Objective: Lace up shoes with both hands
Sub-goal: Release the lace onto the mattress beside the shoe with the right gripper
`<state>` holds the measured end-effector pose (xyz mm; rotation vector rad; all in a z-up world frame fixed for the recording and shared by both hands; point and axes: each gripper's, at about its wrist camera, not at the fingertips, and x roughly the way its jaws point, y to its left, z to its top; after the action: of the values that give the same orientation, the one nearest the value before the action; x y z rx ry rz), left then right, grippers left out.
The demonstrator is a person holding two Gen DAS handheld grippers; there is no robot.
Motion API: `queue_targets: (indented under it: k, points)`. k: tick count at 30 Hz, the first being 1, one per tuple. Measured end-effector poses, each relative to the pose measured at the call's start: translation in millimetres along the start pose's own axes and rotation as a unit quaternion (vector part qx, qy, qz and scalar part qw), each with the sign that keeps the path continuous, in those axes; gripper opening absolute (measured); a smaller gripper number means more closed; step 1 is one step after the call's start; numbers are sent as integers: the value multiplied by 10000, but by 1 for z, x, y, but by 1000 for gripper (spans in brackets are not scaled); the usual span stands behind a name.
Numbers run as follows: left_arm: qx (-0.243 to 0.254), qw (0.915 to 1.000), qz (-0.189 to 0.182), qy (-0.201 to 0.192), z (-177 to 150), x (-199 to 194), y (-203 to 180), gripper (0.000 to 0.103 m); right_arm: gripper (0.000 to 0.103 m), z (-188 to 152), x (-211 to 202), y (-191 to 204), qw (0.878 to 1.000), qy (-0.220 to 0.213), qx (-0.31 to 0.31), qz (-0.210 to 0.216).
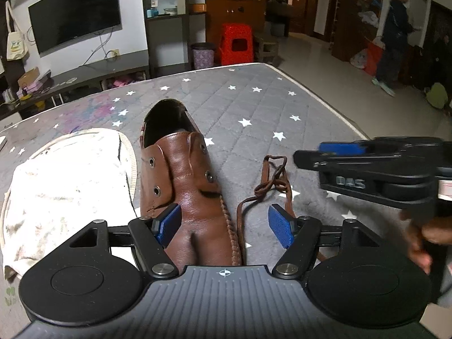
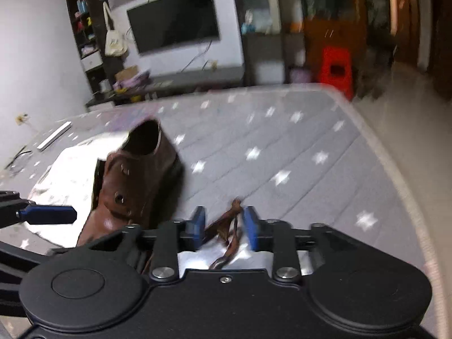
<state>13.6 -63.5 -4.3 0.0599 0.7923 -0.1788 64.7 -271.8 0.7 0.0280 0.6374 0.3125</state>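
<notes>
Brown shoe (image 1: 183, 186) sits on the starred mattress (image 1: 254, 107), toe toward me, eyelets empty. White cloth (image 1: 65, 186) touches the shoe's left side. Brown lace (image 1: 275, 180) lies loose just right of the shoe. My left hand-held gripper (image 1: 224, 223) is released, jaws wide, left pad on the shoe's toe area, right pad beside the lace. My right hand-held gripper (image 2: 224, 227) is partly spread; lace strands (image 2: 226, 231) sit between its pads, pads not pressing, view blurred.
</notes>
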Motion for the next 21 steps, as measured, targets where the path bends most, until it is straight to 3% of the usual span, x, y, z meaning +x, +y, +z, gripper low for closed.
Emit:
queue_targets:
  k: [10,21]
  points:
    - [25,9996,270,-2,-23,-16,-6,73,50,-26,-37,12,9992,-86,394,-86]
    - [-141,9982,581,4,-51,-37,0,76,57,-43,-57,37,9992,-280,174,-231]
